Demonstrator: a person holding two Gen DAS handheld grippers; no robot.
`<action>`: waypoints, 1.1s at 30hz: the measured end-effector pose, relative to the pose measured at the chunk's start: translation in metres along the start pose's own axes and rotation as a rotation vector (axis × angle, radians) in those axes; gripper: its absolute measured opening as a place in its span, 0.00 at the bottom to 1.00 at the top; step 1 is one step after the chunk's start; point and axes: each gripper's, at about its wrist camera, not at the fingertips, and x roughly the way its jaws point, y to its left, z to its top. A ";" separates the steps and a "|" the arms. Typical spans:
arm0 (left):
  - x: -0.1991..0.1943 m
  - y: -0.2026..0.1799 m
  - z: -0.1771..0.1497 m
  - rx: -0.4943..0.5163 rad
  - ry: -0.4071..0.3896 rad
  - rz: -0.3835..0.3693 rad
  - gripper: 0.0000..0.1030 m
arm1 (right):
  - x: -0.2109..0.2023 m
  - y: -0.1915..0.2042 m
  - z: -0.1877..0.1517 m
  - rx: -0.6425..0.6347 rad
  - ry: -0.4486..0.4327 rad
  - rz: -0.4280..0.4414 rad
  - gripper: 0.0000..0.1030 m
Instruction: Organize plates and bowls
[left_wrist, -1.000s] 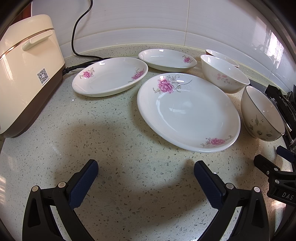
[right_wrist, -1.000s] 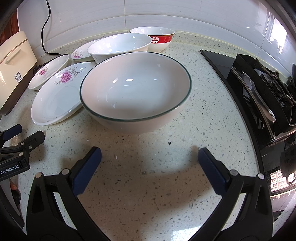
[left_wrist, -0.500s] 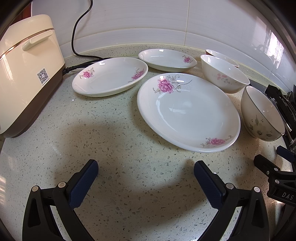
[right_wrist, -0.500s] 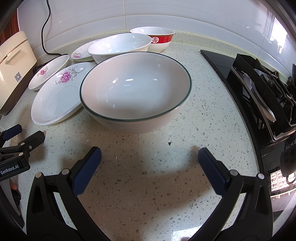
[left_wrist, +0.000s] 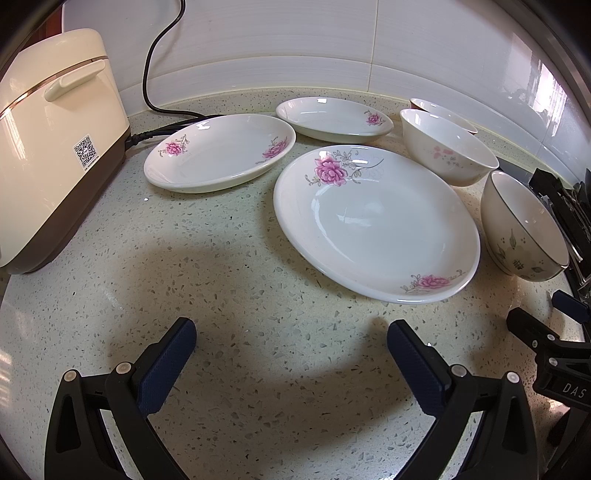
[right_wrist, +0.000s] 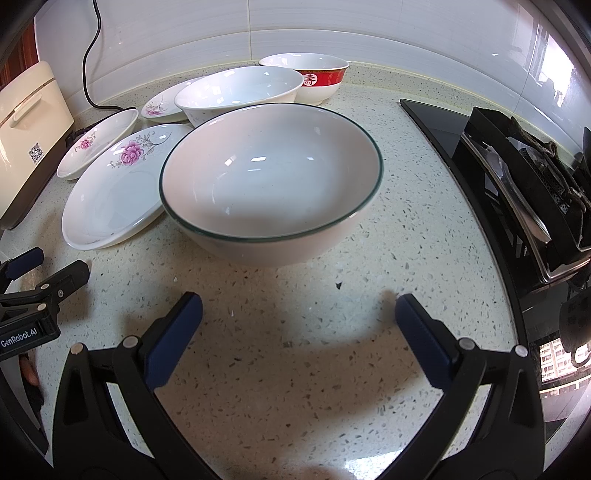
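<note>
Three white plates with pink flowers lie on the speckled counter: a large plate (left_wrist: 376, 225), a middle plate (left_wrist: 218, 151) and a small plate (left_wrist: 332, 118) at the back. Three bowls stand to their right: a green-rimmed bowl (right_wrist: 269, 181), a white bowl (right_wrist: 236, 88) and a red-banded bowl (right_wrist: 317, 75). My left gripper (left_wrist: 291, 343) is open and empty in front of the large plate. My right gripper (right_wrist: 299, 317) is open and empty in front of the green-rimmed bowl.
A cream rice cooker (left_wrist: 48, 140) with a black cord (left_wrist: 151, 85) stands at the left against the tiled wall. A black gas stove (right_wrist: 517, 177) lies at the right. The counter's front part (right_wrist: 295, 387) shows bare speckled stone.
</note>
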 end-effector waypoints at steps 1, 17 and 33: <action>0.000 0.000 0.000 -0.001 0.000 0.000 1.00 | 0.000 0.000 0.000 0.007 0.000 0.000 1.00; -0.004 0.021 0.009 -0.034 0.012 -0.190 1.00 | -0.013 0.031 -0.002 -0.009 -0.001 0.233 1.00; 0.027 0.029 0.053 -0.178 -0.066 -0.202 0.67 | 0.010 0.043 0.032 0.184 -0.044 0.405 0.64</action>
